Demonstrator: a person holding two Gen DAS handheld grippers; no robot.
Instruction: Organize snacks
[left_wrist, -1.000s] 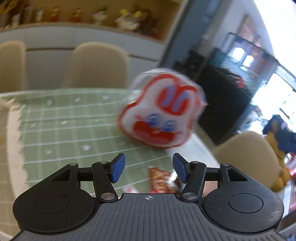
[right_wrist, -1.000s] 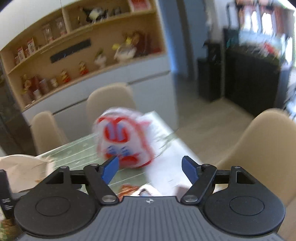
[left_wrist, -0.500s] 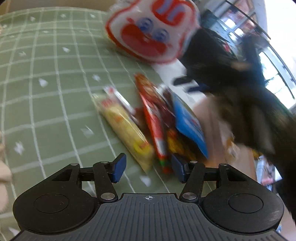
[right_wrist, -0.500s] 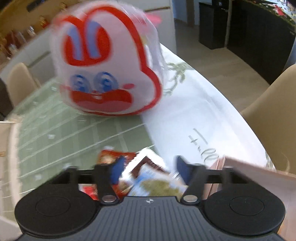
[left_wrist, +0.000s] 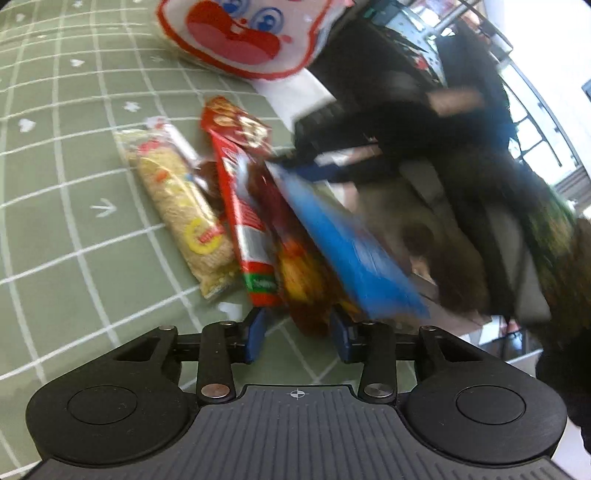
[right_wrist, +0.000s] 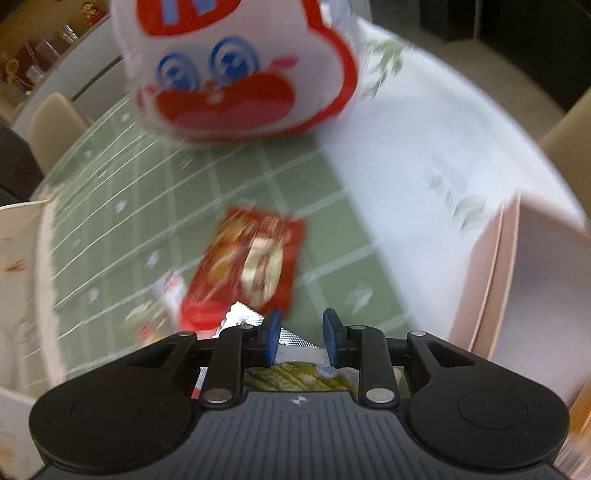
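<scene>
Snack pile (left_wrist: 258, 221) now nearer; green checked tablecloth (left_wrist: 74, 184).

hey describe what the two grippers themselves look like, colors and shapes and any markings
Both look alike: the left gripper and right gripper have matte black bodies with a ribbed grey centre plate marked by a small crosshair, a round disc on each side, black linkage arms with silver rivets, and short blue finger pads. No cables or sleeves show on them.
</scene>
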